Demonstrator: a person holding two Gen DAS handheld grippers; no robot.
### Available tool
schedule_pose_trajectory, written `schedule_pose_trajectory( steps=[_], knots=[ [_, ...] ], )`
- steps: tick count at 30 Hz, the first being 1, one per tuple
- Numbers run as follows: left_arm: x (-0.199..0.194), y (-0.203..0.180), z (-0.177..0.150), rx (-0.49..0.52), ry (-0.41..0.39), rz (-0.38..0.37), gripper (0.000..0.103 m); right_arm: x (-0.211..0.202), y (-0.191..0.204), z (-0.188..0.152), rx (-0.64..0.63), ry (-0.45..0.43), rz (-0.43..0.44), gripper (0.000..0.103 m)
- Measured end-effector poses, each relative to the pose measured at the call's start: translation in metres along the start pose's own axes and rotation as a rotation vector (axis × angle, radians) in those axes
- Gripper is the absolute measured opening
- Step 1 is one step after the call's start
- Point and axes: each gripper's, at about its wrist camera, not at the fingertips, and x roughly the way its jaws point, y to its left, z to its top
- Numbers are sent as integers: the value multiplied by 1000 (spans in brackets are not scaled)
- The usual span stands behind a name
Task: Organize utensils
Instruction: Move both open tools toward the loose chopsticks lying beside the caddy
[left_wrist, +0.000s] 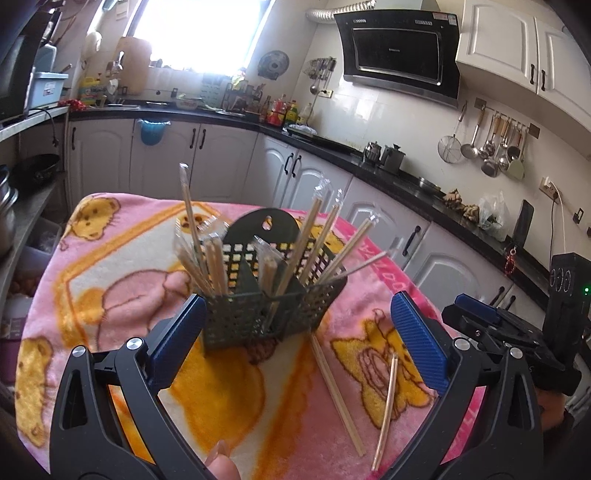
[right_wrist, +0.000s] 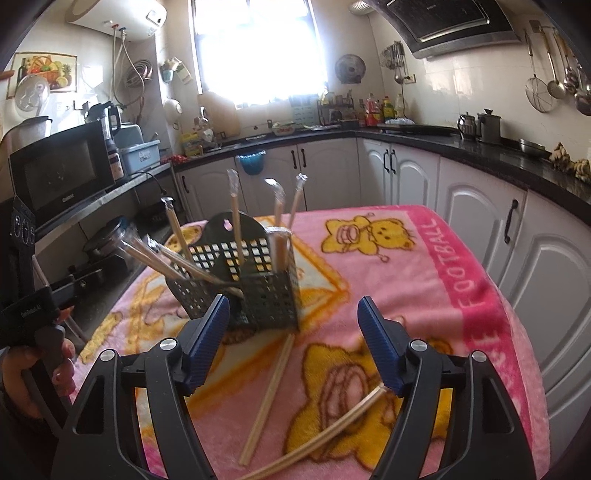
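Wrapped wooden chopsticks (right_wrist: 269, 393), two pairs loose on pink bear-print blanket (right_wrist: 424, 280) before dark perforated plastic caddy (right_wrist: 269, 295); right gripper (right_wrist: 291, 343) unclenched, empty, left gripper (left_wrist: 295, 343) seemingly likewise; straddle one pair squarely.

Kitchen as I see it through both wrist views: a bright window (right_wrist: 255, 51) washing out the far wall; white tiled walls (left_wrist: 399, 122); black countertop (right_wrist: 461, 147) running round the corner over white cabinet doors (right_wrist: 476, 206) with dark handles. A black range hood (left_wrist: 400, 55), ladles on a rail (left_wrist: 495, 144), a microwave (right_wrist: 61, 171), a water heater (right_wrist: 118, 14), white upper cupboards (left_wrist: 517, 44).
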Motion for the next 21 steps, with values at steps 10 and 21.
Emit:
schedule_pose_trajectory(
  steps=[10,21],
  knots=[
    [28,-17,-18,29,86,-18,92,5,-20,-22,30,59,-22,69],
    [79,-31,-42,58,205,-6,92,14,-50,-44,73,114,-37,69]
  ],
)
